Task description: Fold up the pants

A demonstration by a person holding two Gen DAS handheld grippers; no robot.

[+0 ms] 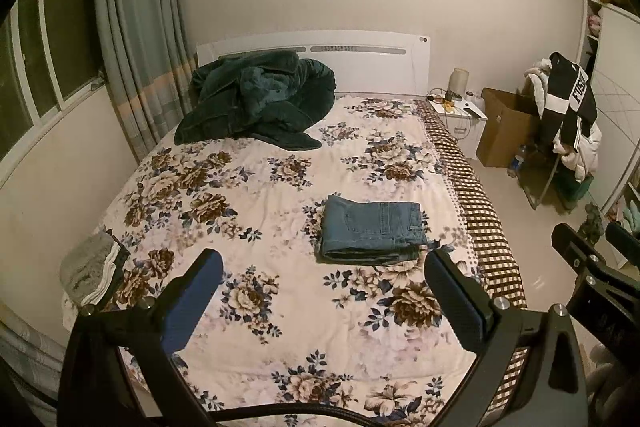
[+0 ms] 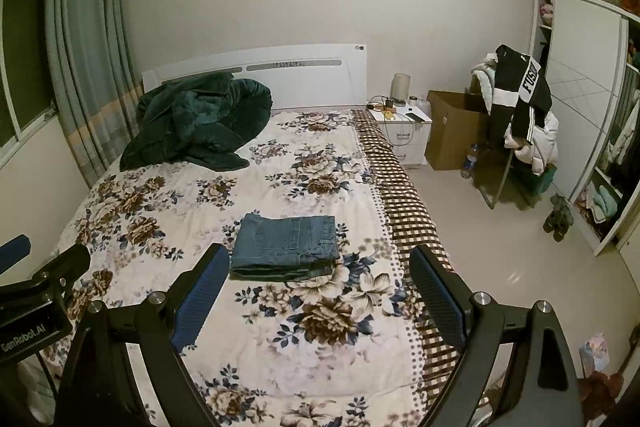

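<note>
Folded blue jeans (image 1: pixel 372 229) lie near the right edge of the floral bed (image 1: pixel 260 183) (green blanket (image 1: pixel 256 101) by the headboard); left gripper (image 1: pixel 324 291) and right gripper (image 2: pixel 320 285) hover spread, empty.

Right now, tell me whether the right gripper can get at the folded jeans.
Probably yes. The right gripper is open and empty, and the folded jeans lie just ahead on the bedspread, slightly left of centre, with nothing between them.
</note>
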